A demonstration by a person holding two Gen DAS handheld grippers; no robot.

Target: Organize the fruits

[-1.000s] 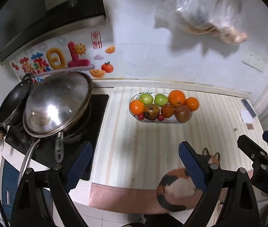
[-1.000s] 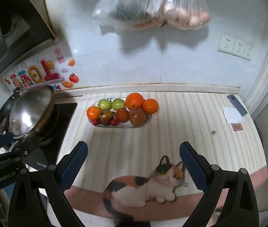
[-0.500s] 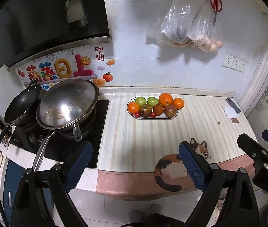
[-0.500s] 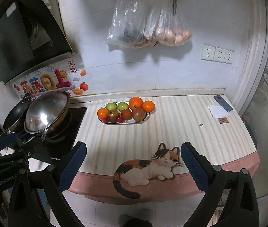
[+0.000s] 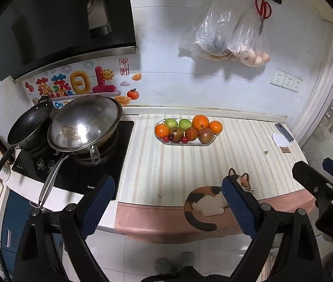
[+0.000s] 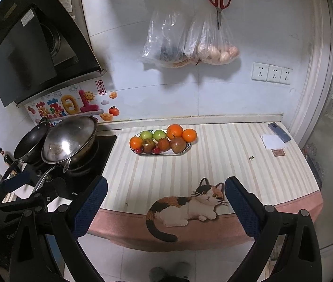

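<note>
An oval white plate (image 5: 186,142) (image 6: 161,153) at the back of the striped counter holds oranges (image 5: 200,122) (image 6: 175,131), two green apples (image 5: 171,123) (image 6: 146,135), reddish fruits (image 5: 205,135) (image 6: 178,144) and small cherries (image 5: 165,138) (image 6: 139,150). My left gripper (image 5: 168,203) is open and empty, off the counter's front edge, far from the plate. My right gripper (image 6: 166,205) is open and empty, also in front of the counter edge. The right gripper's body shows at the right of the left wrist view (image 5: 323,188).
A steel wok (image 5: 84,124) (image 6: 69,139) and a black pan (image 5: 30,125) sit on the stove at left. A phone (image 6: 279,132) and paper lie at the counter's right. Plastic bags (image 6: 187,44) and red scissors (image 6: 218,2) hang on the wall. A cat picture (image 6: 185,208) is on the mat.
Both grippers have pulled back and away from the counter; the plate looks smaller and farther, and the floor below the counter edge shows. Jaws stay open.
</note>
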